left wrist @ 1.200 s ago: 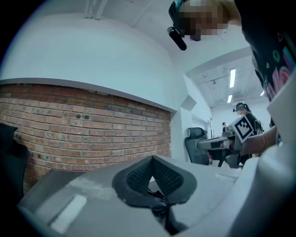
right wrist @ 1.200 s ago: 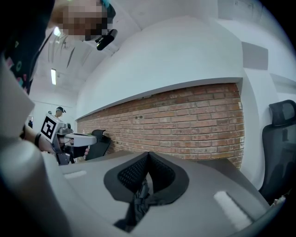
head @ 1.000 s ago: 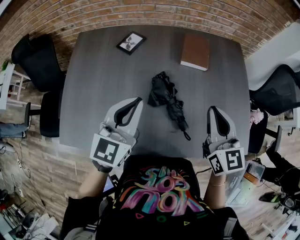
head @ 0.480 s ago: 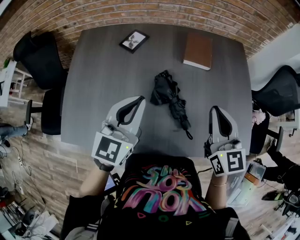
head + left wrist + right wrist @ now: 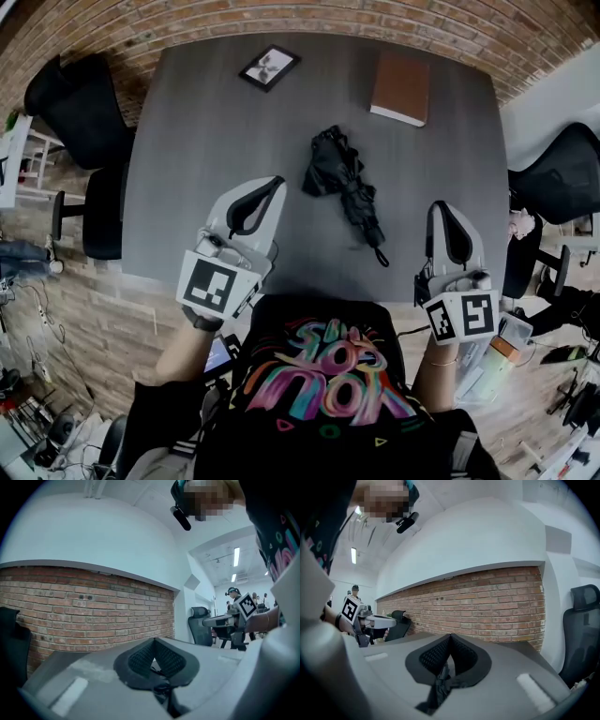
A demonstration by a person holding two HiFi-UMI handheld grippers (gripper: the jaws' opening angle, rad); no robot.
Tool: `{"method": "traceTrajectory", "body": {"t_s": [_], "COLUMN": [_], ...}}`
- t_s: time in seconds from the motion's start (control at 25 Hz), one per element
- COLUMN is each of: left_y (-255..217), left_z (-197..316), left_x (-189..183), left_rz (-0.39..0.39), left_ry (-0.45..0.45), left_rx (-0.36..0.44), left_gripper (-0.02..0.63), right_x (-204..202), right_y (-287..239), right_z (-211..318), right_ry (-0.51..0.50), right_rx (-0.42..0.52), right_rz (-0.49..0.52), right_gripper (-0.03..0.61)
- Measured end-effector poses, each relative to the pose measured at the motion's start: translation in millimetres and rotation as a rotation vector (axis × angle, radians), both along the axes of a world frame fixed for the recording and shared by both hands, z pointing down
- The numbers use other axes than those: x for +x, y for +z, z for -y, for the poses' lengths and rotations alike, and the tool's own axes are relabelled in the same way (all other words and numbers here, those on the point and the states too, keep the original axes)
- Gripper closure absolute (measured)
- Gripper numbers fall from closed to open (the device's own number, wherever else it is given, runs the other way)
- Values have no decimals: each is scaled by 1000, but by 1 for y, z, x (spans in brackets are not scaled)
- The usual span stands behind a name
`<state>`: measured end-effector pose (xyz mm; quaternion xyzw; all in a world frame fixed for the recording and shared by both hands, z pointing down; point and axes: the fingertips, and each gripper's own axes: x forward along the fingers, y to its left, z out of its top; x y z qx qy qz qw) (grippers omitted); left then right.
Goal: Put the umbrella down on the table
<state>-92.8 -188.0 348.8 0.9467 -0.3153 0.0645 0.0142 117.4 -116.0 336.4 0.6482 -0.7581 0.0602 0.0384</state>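
Nothing that mattered had moved in the last second. Only the outlook over the scene had drifted a little, while the umbrella and both claws stayed where they were.

The dark grey counter filled the middle of the room, with a brick wall beyond its far edge and a black office chair at its left side. The folded black umbrella lay flat on it, roughly in the middle, bundled end away from the person and its wrist loop trailing toward the near edge. It was touching neither claw.

The left claw hung over the near left part of the counter, jaws closed together on nothing. The right claw hung over the near right edge in the same way, pinched fully together and empty. Both sat well apart from the umbrella, one on each side.

A brown book and a small picture frame rested untouched near the far edge.

By my reckoning the job was already finished: the umbrella was down and released, and the person was simply holding still.
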Motion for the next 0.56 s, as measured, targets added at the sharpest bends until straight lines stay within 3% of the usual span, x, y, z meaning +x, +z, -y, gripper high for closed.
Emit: {"method": "traceTrajectory", "body": {"t_s": [0.56], "left_y": [-1], "left_z": [6], "left_x": [8], "left_rz": [1], "left_ry": [13], "left_rx": [-4], "left_gripper": [612], "right_x": [2], "right_y": [1], "right_z": [3], "right_ry": [-9], "right_rx": [-9], "right_rz": [-11], "right_gripper": [580]}}
